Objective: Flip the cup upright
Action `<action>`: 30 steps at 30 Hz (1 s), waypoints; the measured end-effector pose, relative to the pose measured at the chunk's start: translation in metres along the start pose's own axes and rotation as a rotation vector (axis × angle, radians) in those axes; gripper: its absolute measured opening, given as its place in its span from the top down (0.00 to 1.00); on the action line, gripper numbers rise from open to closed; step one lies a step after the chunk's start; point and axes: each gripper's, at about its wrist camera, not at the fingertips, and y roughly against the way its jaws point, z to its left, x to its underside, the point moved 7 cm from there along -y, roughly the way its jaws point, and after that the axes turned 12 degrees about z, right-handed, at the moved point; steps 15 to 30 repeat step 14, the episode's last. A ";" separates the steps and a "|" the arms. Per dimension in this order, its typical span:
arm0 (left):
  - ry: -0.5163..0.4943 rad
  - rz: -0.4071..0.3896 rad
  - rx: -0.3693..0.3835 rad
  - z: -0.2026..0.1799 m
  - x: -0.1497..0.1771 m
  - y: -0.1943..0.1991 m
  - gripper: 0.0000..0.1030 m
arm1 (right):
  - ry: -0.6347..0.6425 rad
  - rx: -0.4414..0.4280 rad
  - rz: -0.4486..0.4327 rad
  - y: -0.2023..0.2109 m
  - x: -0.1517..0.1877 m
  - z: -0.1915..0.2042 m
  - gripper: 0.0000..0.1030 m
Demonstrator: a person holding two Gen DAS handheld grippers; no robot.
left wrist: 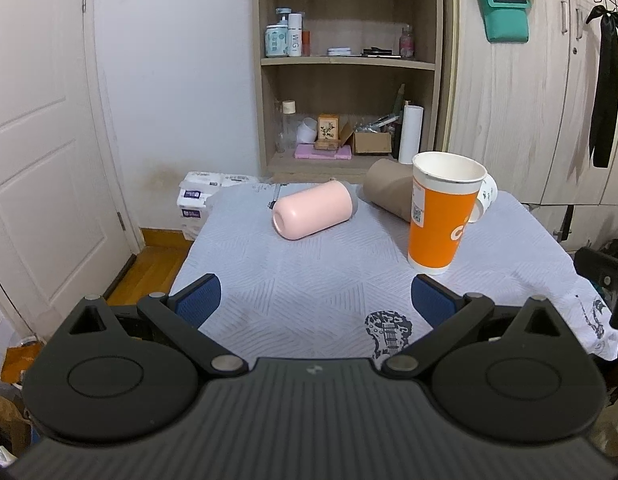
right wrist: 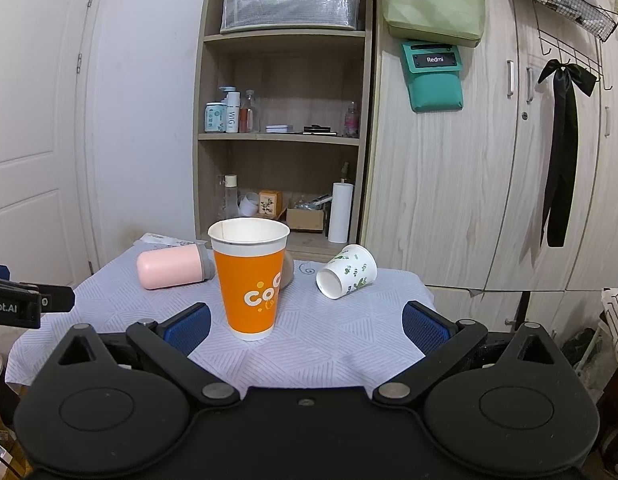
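On worktop [right wrist: 329,352]: orange cup [right wrist: 251,280] upright, pink cup [right wrist: 171,268], brown cup [left wrist: 389,192] and floral cup [right wrist: 347,272] lying down; both tongs [left wrist: 315,300] [right wrist: 305,322] open, empty; next, likely grasp one.

Orange paper cup [right wrist: 251,280] upright, floral cup [right wrist: 347,272] on side

left gripper [left wrist: 316,300]: black body | blue pads | silver pivot screws
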 end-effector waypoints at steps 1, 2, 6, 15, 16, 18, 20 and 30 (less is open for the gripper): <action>-0.001 -0.002 -0.001 0.000 0.000 0.000 0.00 | -0.001 0.001 0.000 0.000 0.000 0.000 0.00; -0.002 -0.005 -0.003 -0.001 0.000 0.000 0.00 | -0.001 0.002 0.000 0.000 0.000 0.000 0.00; -0.003 -0.011 -0.002 -0.001 0.000 0.000 0.00 | -0.003 0.004 0.001 0.000 0.001 0.000 0.00; 0.003 -0.013 -0.005 0.000 0.001 0.001 0.00 | -0.002 0.008 0.001 0.001 0.002 -0.002 0.00; 0.003 -0.013 -0.005 0.000 0.001 0.001 0.00 | -0.002 0.008 0.001 0.001 0.002 -0.002 0.00; 0.003 -0.013 -0.005 0.000 0.001 0.001 0.00 | -0.002 0.008 0.001 0.001 0.002 -0.002 0.00; 0.003 -0.013 -0.005 0.000 0.001 0.001 0.00 | -0.002 0.008 0.001 0.001 0.002 -0.002 0.00; 0.003 -0.013 -0.005 0.000 0.001 0.001 0.00 | -0.002 0.008 0.001 0.001 0.002 -0.002 0.00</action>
